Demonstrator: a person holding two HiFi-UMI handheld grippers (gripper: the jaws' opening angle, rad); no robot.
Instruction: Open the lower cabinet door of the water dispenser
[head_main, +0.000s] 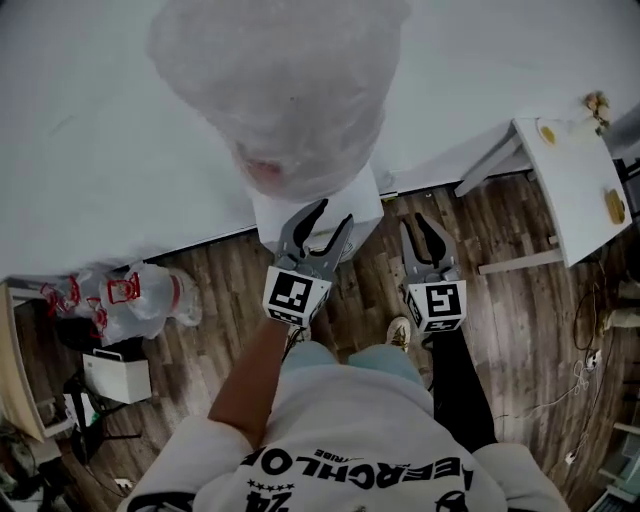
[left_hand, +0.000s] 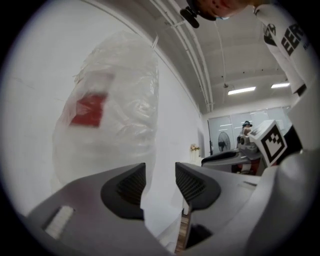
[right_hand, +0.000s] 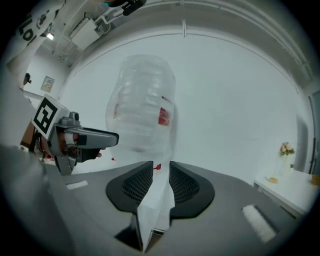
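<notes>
Lying far left: a clear bag of bottles (head_main: 130, 300) with red labels, on the wood floor (head_main: 220, 330), with a white box (head_main: 117, 376) near it
Wall (head_main: 100, 150): white, running behind everything
Water dispenser (head_main: 366, 205): white, standing against the wall at centre, seen from above; a water bottle (head_main: 280, 90) wrapped in clear plastic sits on top
Lower cabinet door: on the dispenser's front, hidden from above; both gripper views show only plain white front (left_hand: 160, 210) (right_hand: 155, 200) in the gap between the jaws, and I cannot tell whether the door is ajar
Left gripper (head_main: 336, 212) (left_hand: 160, 175): held level in front of the dispenser, tips over its near edge in the head view; claw open, jaws apart, pads on nothing
Right gripper (head_main: 417, 222) (right_hand: 161, 172): just right of the left one, by the dispenser's right corner, over the floor; claw open with a narrower gap, nothing gripped
Person: bare forearm (head_main: 250, 385) behind the left gripper, white shirt (head_main: 340, 450) with black print
Table (head_main: 575, 190): white, far right by the wall, with small yellow things on it
</notes>
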